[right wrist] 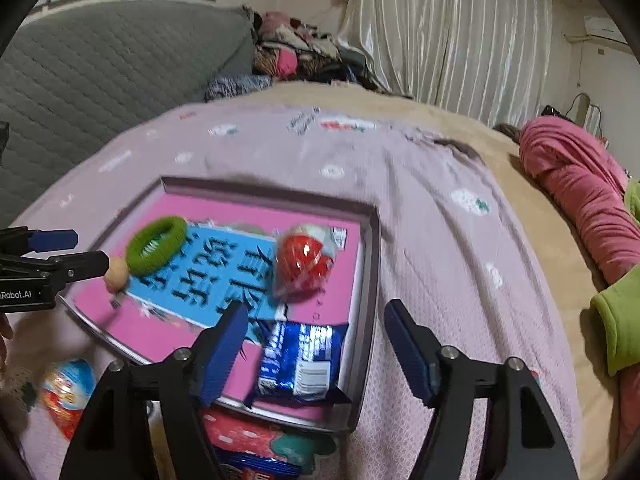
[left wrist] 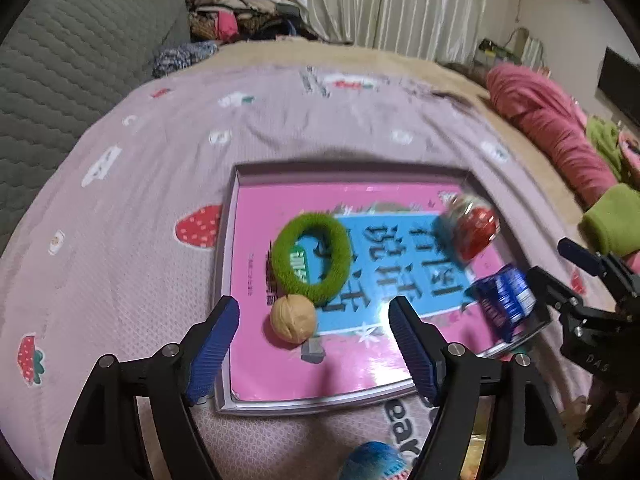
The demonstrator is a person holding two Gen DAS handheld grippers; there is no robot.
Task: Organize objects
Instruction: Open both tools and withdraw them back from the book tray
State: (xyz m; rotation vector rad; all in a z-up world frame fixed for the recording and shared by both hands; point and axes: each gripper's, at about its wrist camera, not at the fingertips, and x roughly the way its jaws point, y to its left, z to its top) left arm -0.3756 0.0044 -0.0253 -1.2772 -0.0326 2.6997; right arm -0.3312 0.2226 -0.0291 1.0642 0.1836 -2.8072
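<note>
At lower centre of both views I see my left gripper (left wrist: 314,344) and right gripper (right wrist: 316,344) spread wide, holding nothing. Inside the tray (left wrist: 236,184) lie a green ring (left wrist: 311,254), walnut (left wrist: 293,318), blurred red egg (right wrist: 302,266) and blue packet (right wrist: 300,360). Another egg (left wrist: 374,462) is cut off at bottom.

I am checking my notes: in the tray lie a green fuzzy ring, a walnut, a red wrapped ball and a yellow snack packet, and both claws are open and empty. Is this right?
Almost. The snack packet is blue, not yellow; the right wrist view shows it. The tray does hold the green fuzzy ring, walnut and red wrapped ball, and the left claw and right claw are open and empty.
</note>
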